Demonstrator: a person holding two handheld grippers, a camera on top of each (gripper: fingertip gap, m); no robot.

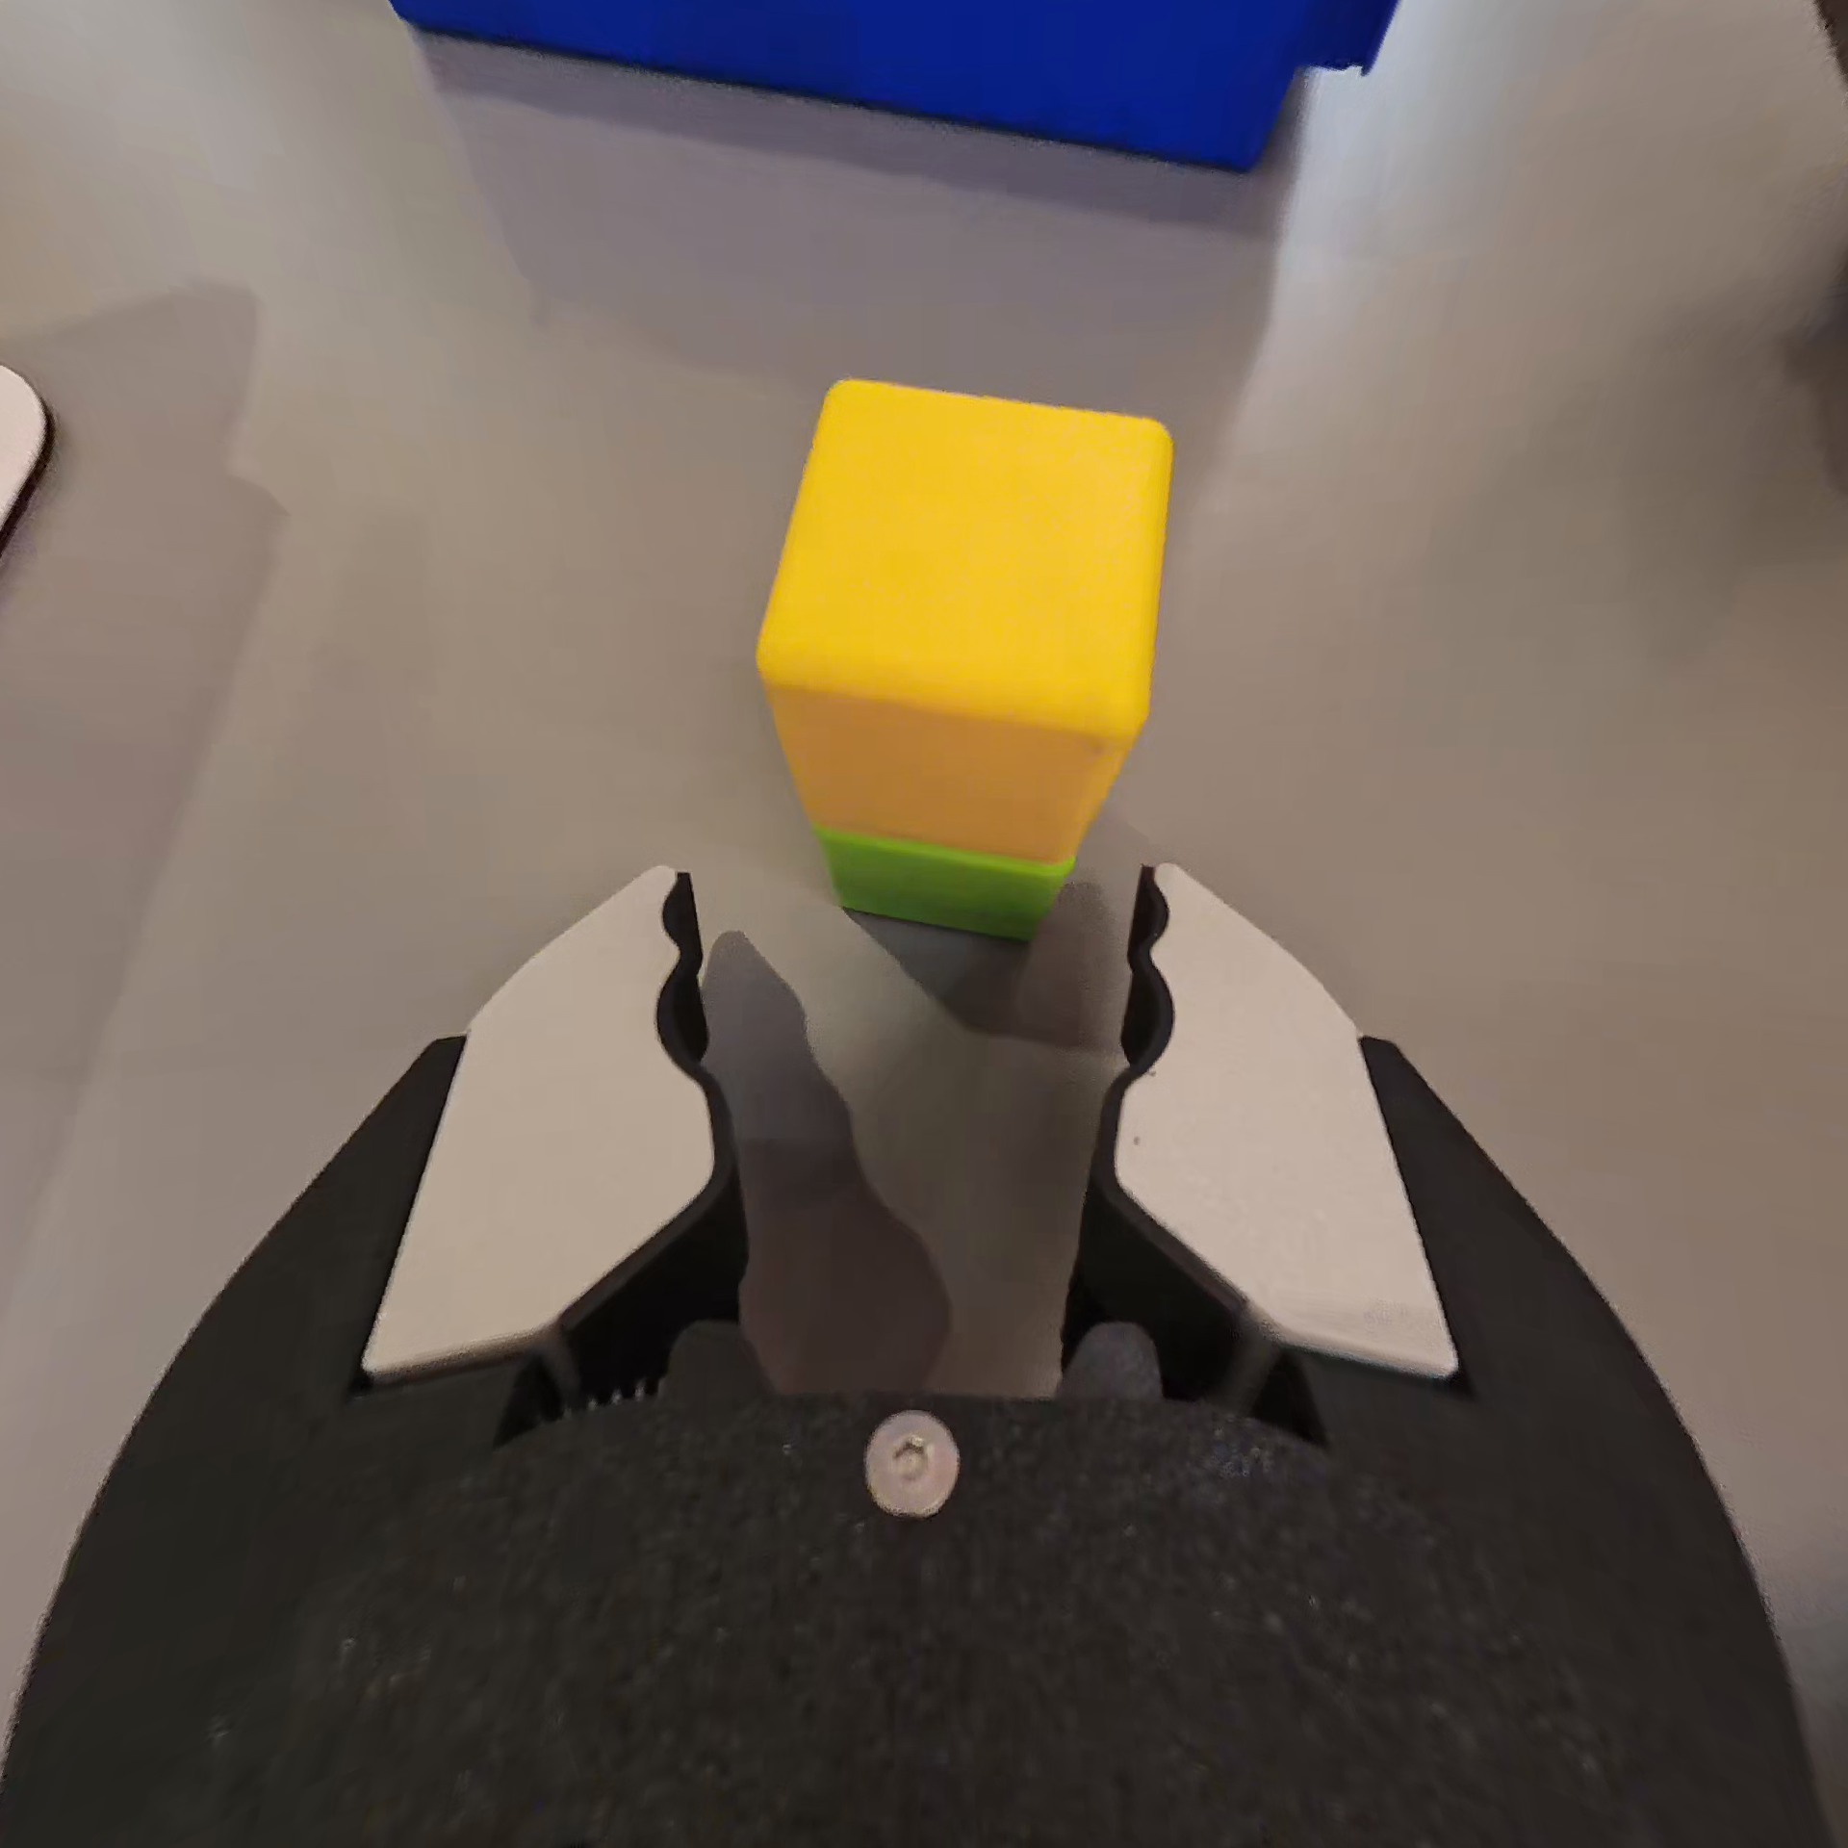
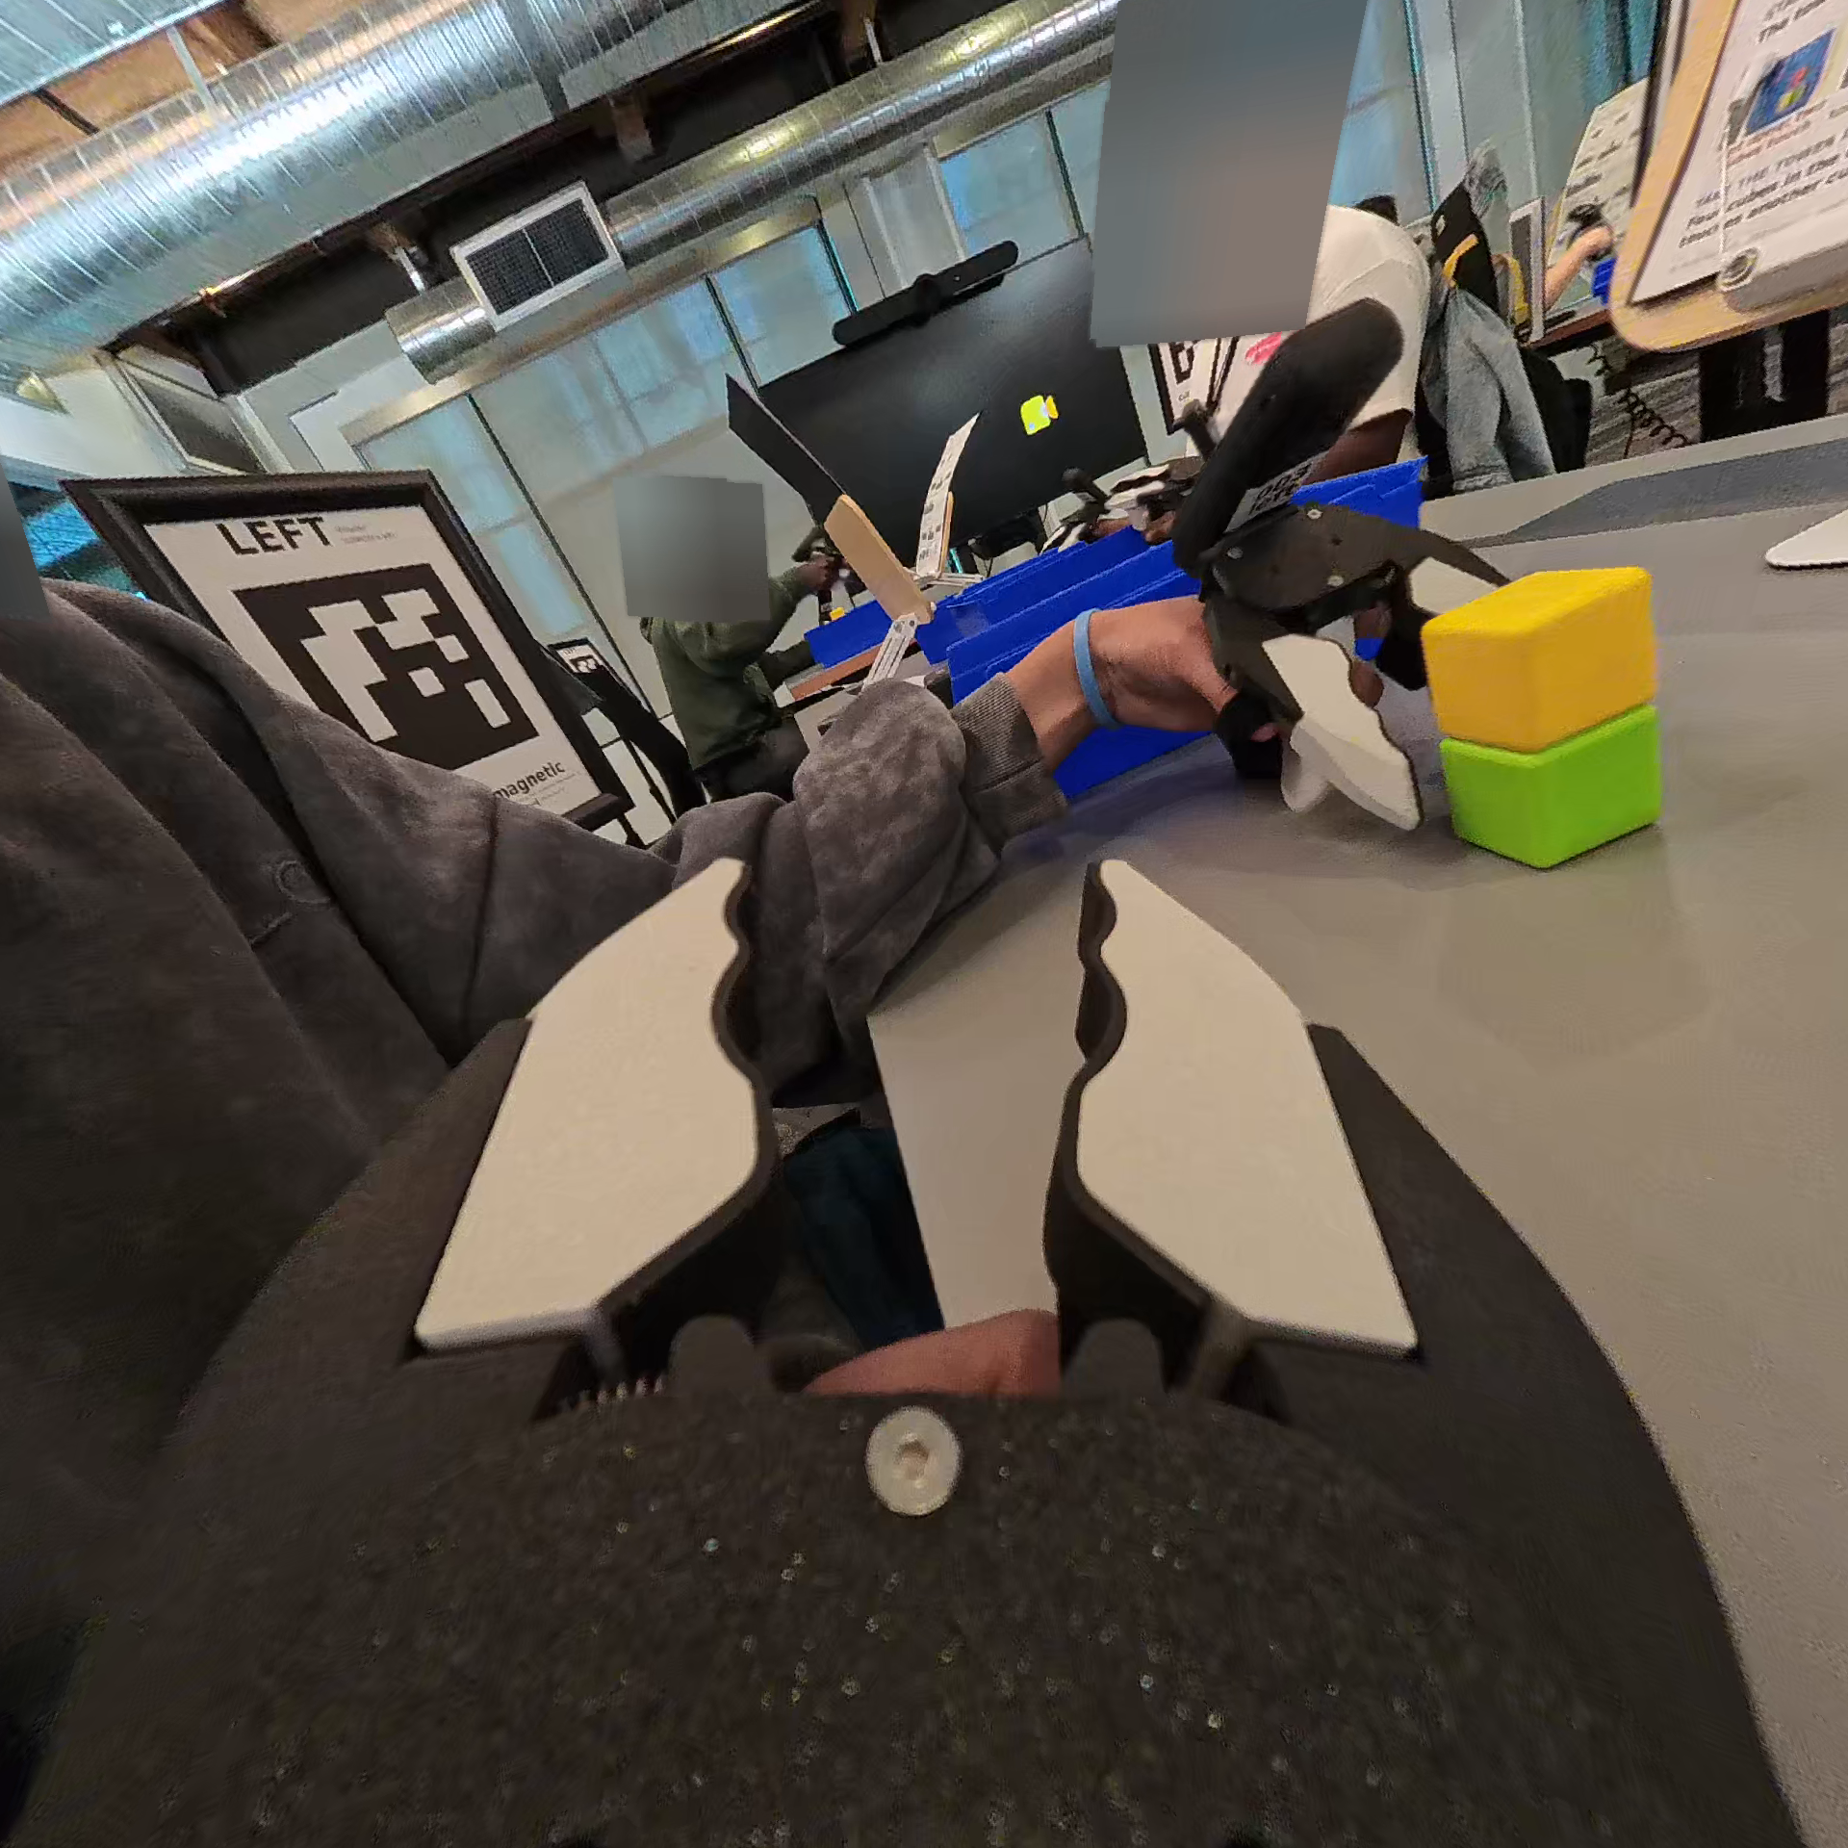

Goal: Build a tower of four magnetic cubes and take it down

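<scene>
A yellow cube sits stacked on a green cube on the grey table. My left gripper is open and empty, just short of the stack, tilted down at it. In the right wrist view the same stack shows at the right, with the yellow cube on the green cube, and the left gripper is beside it, held by a hand. My right gripper is open and empty, low at the table's near edge, well apart from the stack.
A blue bin stands behind the stack, and blue bins also show in the right wrist view. A white object's corner lies at the left edge. A framed marker sign and seated people are beyond the table. My grey sleeve crosses the table edge.
</scene>
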